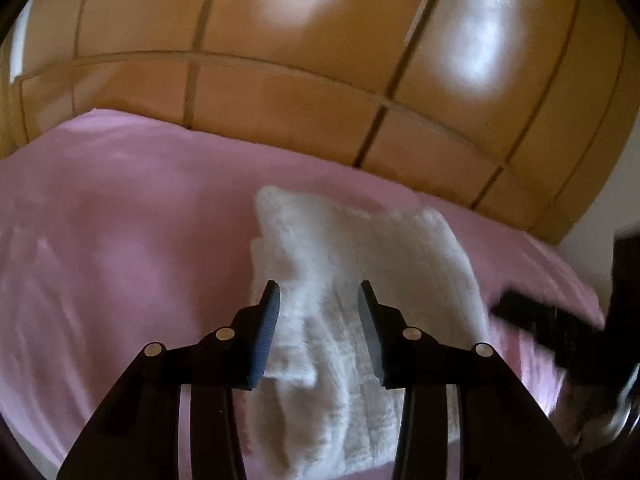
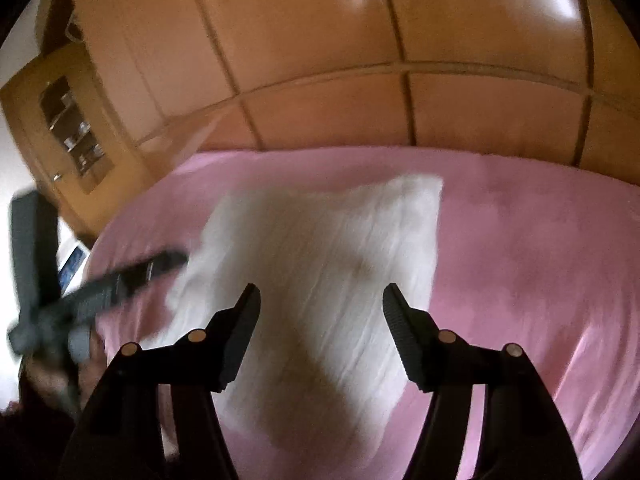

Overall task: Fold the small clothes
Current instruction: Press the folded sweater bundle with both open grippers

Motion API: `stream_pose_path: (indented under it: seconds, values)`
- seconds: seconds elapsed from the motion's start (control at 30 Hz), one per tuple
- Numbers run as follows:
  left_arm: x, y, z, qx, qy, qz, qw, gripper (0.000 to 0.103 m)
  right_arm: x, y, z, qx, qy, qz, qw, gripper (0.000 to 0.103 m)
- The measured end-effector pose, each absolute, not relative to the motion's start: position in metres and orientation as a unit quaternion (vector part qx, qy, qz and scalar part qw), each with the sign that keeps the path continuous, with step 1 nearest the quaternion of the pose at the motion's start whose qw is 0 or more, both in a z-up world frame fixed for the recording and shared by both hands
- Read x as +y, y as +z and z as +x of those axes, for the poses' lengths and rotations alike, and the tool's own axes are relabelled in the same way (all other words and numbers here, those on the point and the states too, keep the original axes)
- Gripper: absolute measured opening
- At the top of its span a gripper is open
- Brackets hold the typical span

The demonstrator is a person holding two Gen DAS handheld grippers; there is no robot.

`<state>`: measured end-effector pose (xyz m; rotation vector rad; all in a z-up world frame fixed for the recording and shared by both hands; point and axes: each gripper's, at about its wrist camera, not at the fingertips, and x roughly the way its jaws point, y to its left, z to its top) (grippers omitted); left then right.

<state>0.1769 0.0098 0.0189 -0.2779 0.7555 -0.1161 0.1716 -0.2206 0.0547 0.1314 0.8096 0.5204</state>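
White fluffy cloth (image 1: 360, 280) on pink sheet (image 1: 120, 220); left claw (image 1: 320, 300) and right claw (image 2: 320, 304) both apart, empty

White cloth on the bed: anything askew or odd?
Slightly. The white cloth lies on the pink sheet with its left edge bunched and uneven in the left wrist view. No stain or damage shows. Both grippers are open above it.

One white fluffy cloth (image 2: 320, 280) lies on one pink bedsheet (image 2: 520, 260), one wooden wardrobe (image 2: 320, 60) at twelve o'clock, with two grippers: left gripper (image 1: 319, 330), right gripper (image 2: 322, 334).
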Motion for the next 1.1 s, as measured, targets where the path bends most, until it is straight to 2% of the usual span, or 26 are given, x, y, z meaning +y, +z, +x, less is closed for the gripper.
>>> stream_pose_path:
  seconds: [0.2,0.37,0.43,0.47,0.5,0.53,1.0,1.1]
  values:
    - [-0.002,-0.012,0.186,0.391,-0.02,-0.082,0.917,0.042,-0.207,0.025,0.213,0.426,0.23,0.043,0.874,0.064]
    - [-0.006,-0.014,0.178,0.387,-0.019,-0.06,0.92,0.042,-0.202,0.012,0.214,0.405,0.221,0.035,0.886,0.067]
    - [-0.001,-0.014,0.181,0.389,-0.021,-0.067,0.919,0.042,-0.207,0.012,0.209,0.395,0.223,0.045,0.89,0.074]
    - [0.0,-0.015,0.183,0.389,-0.021,-0.068,0.919,0.047,-0.208,0.013,0.208,0.392,0.222,0.047,0.892,0.078]
    - [0.001,-0.013,0.182,0.386,-0.018,-0.066,0.92,0.052,-0.209,0.014,0.206,0.39,0.216,0.045,0.894,0.087]
    - [0.001,-0.012,0.18,0.383,-0.011,-0.061,0.922,0.061,-0.209,0.016,0.204,0.388,0.213,0.045,0.896,0.094]
    - [0.007,-0.015,0.17,0.387,-0.003,-0.072,0.919,0.063,-0.243,0.0,0.146,0.41,0.229,0.086,0.879,0.096]
    - [0.01,-0.019,0.168,0.391,0.0,-0.074,0.918,0.071,-0.24,-0.017,0.133,0.437,0.244,0.081,0.862,0.096]
